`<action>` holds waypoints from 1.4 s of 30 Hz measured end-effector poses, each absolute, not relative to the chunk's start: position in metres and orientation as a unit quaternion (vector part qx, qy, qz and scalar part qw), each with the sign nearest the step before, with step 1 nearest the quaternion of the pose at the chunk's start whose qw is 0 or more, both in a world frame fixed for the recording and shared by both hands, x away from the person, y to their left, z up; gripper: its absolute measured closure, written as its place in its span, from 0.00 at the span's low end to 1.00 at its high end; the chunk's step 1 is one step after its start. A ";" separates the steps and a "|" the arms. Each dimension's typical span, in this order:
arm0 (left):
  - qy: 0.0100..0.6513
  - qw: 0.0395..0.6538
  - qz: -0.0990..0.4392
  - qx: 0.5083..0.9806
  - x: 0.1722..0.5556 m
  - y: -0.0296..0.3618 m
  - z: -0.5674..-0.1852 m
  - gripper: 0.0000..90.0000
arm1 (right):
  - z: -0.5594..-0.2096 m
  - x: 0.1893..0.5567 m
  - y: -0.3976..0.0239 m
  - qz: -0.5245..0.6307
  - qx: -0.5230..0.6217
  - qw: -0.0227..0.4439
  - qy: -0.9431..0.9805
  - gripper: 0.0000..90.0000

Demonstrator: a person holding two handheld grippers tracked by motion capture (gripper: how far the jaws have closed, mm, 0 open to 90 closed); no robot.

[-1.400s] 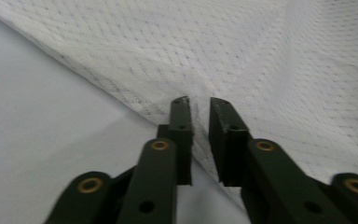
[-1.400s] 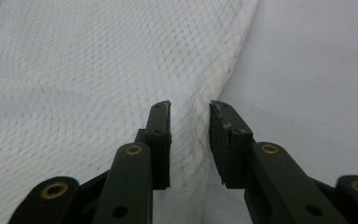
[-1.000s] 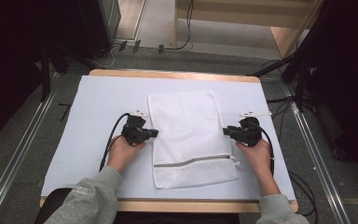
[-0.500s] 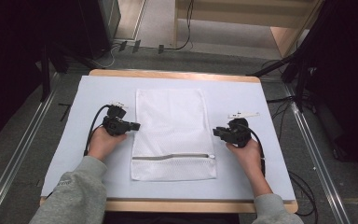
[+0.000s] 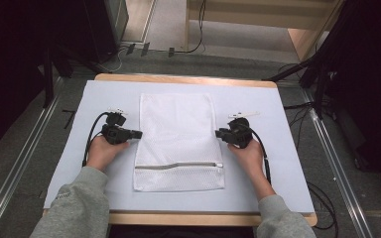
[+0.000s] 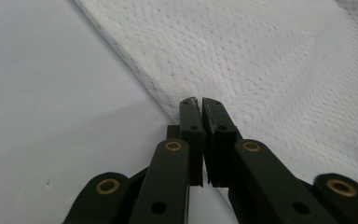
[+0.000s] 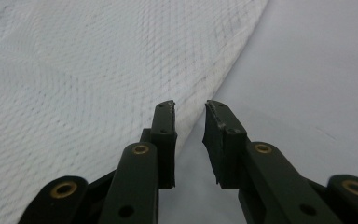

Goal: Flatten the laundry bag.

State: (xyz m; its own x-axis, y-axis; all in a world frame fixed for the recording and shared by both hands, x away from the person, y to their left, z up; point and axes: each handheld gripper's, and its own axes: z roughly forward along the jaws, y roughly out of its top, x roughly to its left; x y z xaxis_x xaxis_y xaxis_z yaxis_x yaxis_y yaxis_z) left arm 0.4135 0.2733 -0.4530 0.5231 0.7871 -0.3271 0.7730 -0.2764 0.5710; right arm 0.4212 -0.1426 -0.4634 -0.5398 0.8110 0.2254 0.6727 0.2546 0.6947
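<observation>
Mesh bag (image 5: 179, 144) + both hands further left on table.

Wood-edged table (image 5: 188, 79) under pale sheet (image 5: 278, 163), grey floor (image 5: 25, 163) (metal rails), cables (image 5: 193, 49), dark surroundings

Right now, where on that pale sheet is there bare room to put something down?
The far strip between the white mesh zip bag and the wooden table edge is bare. So are the outer margins of the pale blue-grey sheet beyond each hand. It is crowded beside the bag, where the left gripper and right gripper sit at its edges.
</observation>
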 end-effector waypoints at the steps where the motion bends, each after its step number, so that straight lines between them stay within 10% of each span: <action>1: 0.489 0.352 0.009 0.798 0.413 0.273 -0.453 0.99 | -0.464 0.424 -0.140 0.387 0.470 0.086 0.788 0.86; 23: 0.517 0.347 0.015 0.783 0.414 0.290 -0.450 1.00 | -0.462 0.426 -0.124 0.395 0.455 0.098 0.792 1.00; 42: 0.484 0.384 0.016 0.786 0.401 0.283 -0.435 0.75 | -0.470 0.442 -0.119 0.365 0.464 0.104 0.800 1.00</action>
State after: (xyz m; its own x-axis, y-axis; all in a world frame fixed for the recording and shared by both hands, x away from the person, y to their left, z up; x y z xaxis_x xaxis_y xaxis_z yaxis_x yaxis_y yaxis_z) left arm 0.4007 0.2831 -0.4351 0.5304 0.7735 -0.3468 0.7489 -0.2358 0.6194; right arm 0.4419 -0.1188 -0.4702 -0.5471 0.8188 0.1737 0.6676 0.3017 0.6806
